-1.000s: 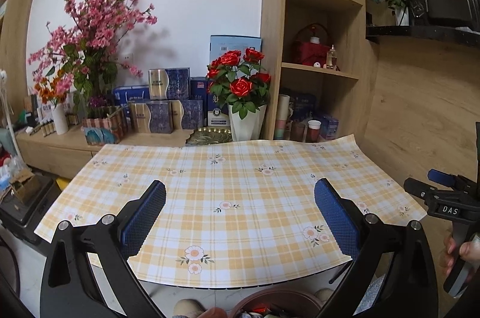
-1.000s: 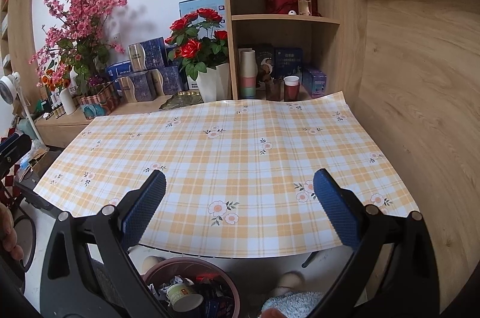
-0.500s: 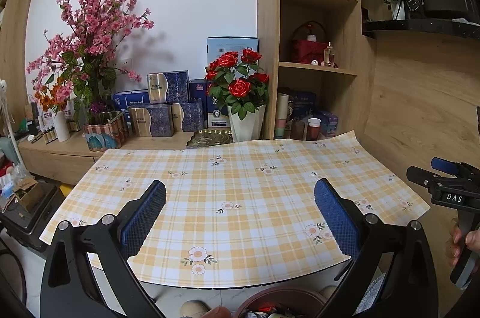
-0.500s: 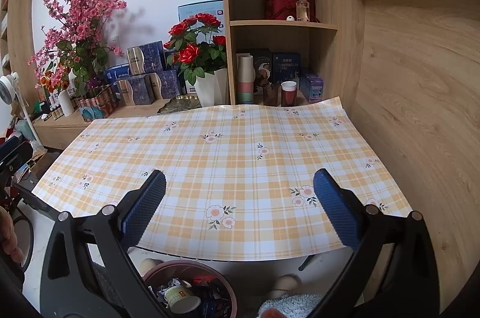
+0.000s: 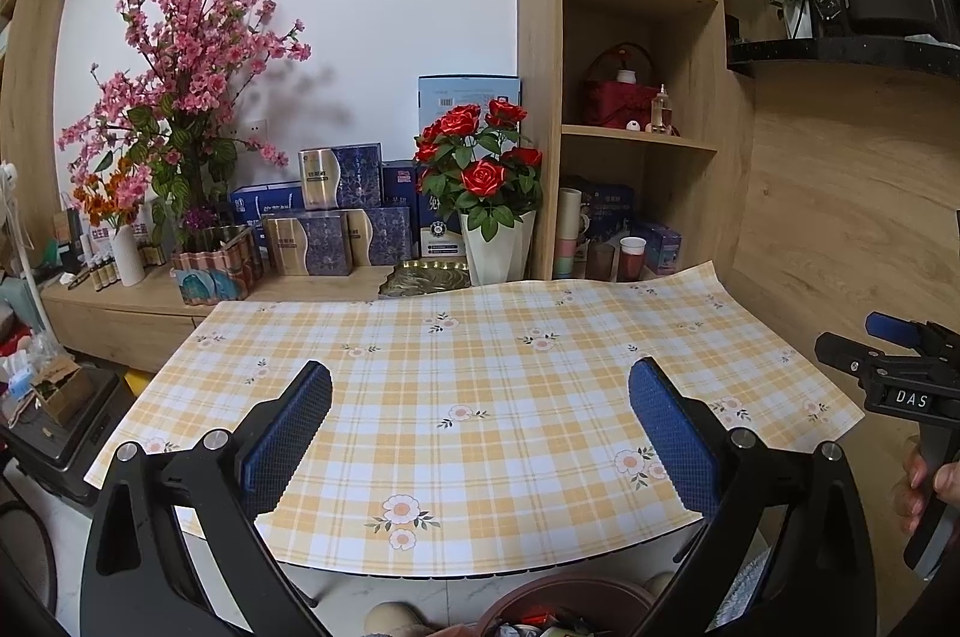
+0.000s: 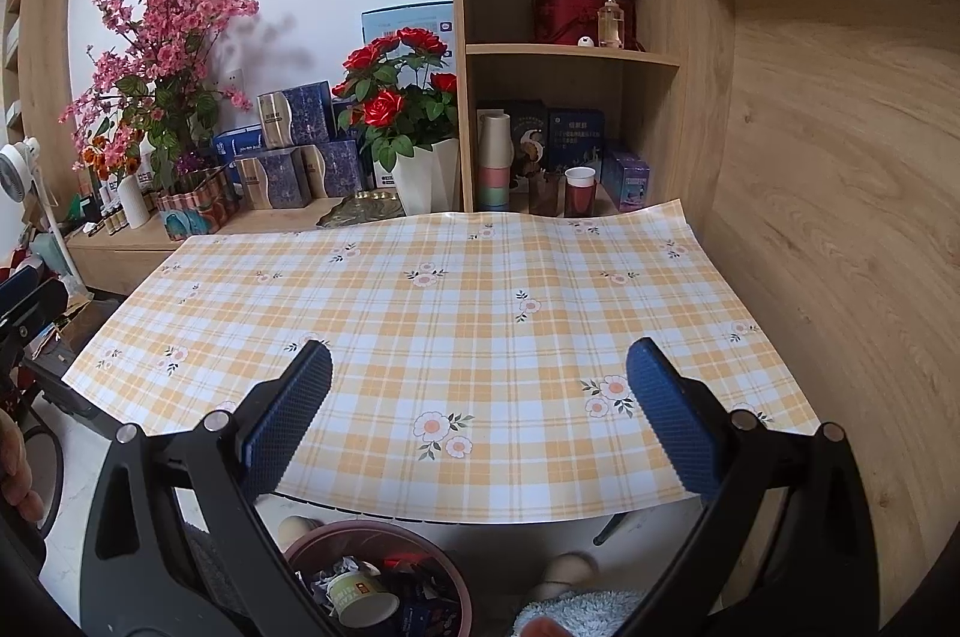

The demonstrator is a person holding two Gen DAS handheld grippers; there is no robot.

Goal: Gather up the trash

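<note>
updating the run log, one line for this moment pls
left gripper open | right gripper open | tablecloth bare | bin holds trash

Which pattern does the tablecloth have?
The tablecloth has yellow-and-white plaid with small flowers; right wrist view.

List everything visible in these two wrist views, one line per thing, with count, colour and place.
tablecloth: one, yellow-and-white plaid with flowers, covering the table; nothing lies on it.
trash bin: one, reddish-brown, on the floor under the near table edge.
paper cup: one, white and green, lying in the bin among other litter.
rose pot: one, white with red roses, behind the table's far edge.
pink blossom arrangement: one, on the left sideboard.
blue gift boxes: several, stacked on the sideboard.
stacked cups: one stack, pastel, bottom shelf.
red basket: one, middle shelf.
left tongs: black with blue pads, open, empty, above the table.
right tongs: same, open, empty.
</note>
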